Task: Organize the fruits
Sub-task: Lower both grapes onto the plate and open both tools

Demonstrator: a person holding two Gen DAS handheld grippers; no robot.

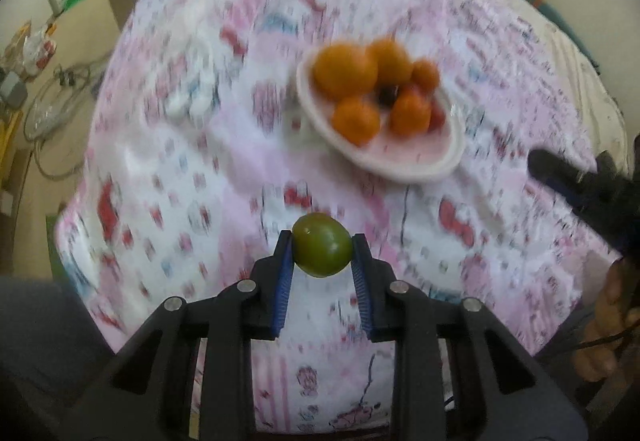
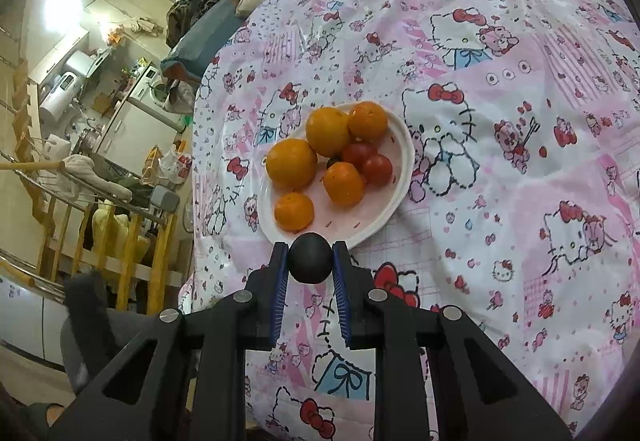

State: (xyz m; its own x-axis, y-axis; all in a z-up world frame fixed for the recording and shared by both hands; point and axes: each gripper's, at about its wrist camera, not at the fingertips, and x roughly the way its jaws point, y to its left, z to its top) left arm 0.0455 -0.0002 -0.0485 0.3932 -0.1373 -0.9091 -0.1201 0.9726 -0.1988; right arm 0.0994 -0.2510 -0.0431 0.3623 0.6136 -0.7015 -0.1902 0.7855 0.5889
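Pink cartoon-print bedding covers the bed across both wrist views, its near-left edge dropping toward a cluttered floor and a wooden railing left of the right tool. Ahead of the right tool, a white plate lies flat on the bedding, holding five orange fruits and two red fruits bunched toward its far half; the near part of the plate is bare. The right tool pinches a dark round fruit between its blue pads, hanging just over the plate's near rim. Open bedding spreads wide to the right of it.

From the left wrist, motion blur smears the cloth. The left tool grips a green fruit between its pads, held above bare bedding, well short of the plate, which sits ahead and to the right. The right tool's black tip enters from the right edge, near the plate.
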